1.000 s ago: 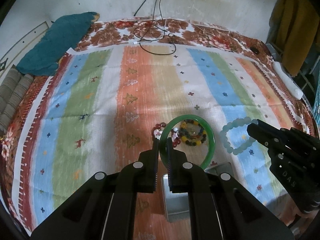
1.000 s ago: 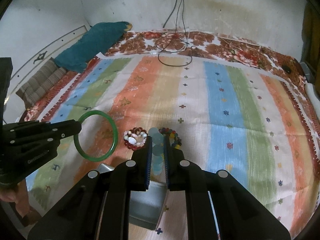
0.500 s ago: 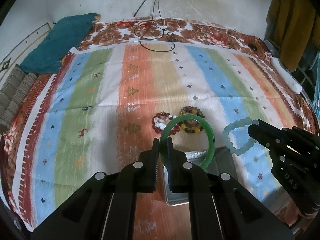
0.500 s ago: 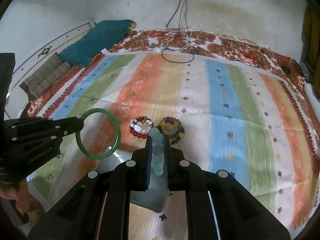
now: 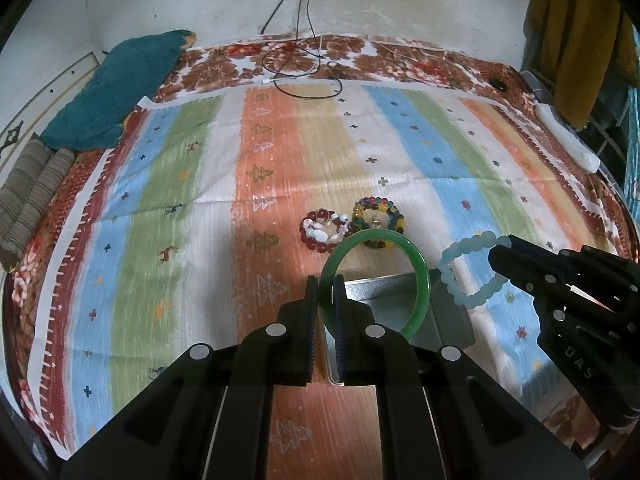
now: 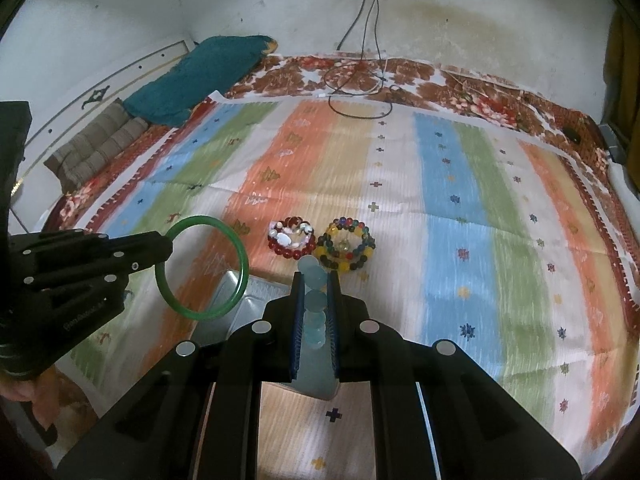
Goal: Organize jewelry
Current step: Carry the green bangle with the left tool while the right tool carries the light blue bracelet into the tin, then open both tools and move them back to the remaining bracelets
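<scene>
Left tongs [image 5: 327, 292] clenched on green bangle [image 5: 416, 276], pinched at its left rim, ring standing free in air above metal tray [image 5: 452, 316]. Right tongs [image 6: 314, 292] clenched on pale blue bead bracelet [image 6: 314, 304], beads stacked between the pads, loop hanging out front; same bracelet seen from left view [image 5: 460, 280] dangling beside the bangle, not touching it. Tray [image 6: 236, 292] sitting on striped bedspread [image 5: 168, 184], just under both pieces, partly hidden by the tongs.

Step in hand, judged: carrying both pieces to the tray for drop-off. To do well: bring bangle fully over tray floor, not over its rim, before letting go; lower close to tray first, since hard ring likely to bounce or roll off otherwise. Tilt bangle toward flat so it lies down, not on edge. Bead bracelet soft and stretchy, likely to sag and settle where dropped; place beside bangle, not on top. Release one at a time, keeping the two tongs apart to avoid knocking.

Farther out: red and white bead bracelet [image 5: 322, 232] and multicolour bead bracelet [image 5: 378, 218] lying on bedspread just beyond tray, touching or nearly so, not yet picked up. Beyond: black cable [image 5: 304, 76] looped on the floral sheet [image 5: 400, 64], teal pillow [image 5: 116, 88] at far left, wall behind.
</scene>
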A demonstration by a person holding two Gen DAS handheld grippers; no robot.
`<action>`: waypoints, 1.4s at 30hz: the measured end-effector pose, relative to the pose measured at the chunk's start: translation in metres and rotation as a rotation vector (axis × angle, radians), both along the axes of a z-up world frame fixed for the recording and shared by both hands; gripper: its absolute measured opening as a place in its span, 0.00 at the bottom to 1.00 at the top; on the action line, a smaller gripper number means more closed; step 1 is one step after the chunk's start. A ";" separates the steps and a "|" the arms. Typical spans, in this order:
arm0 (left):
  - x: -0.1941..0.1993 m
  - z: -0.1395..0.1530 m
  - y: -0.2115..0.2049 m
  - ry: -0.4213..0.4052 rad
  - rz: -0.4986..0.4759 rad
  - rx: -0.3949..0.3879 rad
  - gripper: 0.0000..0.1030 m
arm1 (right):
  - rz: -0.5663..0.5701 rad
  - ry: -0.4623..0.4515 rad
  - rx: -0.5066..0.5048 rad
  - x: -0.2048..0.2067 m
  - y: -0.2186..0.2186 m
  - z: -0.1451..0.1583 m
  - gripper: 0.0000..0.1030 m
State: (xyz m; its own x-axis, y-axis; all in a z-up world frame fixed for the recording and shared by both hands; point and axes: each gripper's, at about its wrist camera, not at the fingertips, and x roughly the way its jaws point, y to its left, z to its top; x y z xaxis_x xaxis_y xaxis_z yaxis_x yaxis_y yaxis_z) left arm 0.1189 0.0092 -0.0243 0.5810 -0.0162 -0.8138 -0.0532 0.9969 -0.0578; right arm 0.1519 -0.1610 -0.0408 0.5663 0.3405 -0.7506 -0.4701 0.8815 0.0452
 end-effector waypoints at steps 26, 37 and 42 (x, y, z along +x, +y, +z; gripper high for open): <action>0.031 -0.021 0.027 0.126 0.095 -0.013 0.47 | -0.089 0.118 -0.066 0.053 -0.007 -0.022 0.51; 0.066 -0.038 0.028 0.170 0.092 0.040 0.54 | -0.095 0.139 -0.097 0.086 0.004 -0.032 0.58; 0.081 -0.045 0.031 0.190 0.089 0.030 0.55 | -0.099 0.156 -0.119 0.098 0.007 -0.041 0.59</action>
State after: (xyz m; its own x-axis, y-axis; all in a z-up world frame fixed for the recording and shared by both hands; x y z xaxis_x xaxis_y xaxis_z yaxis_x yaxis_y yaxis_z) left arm 0.1999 0.0402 -0.0695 0.4151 0.0541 -0.9082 -0.1478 0.9890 -0.0087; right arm 0.2501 -0.1543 -0.0820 0.4666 0.1925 -0.8633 -0.3762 0.9265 0.0032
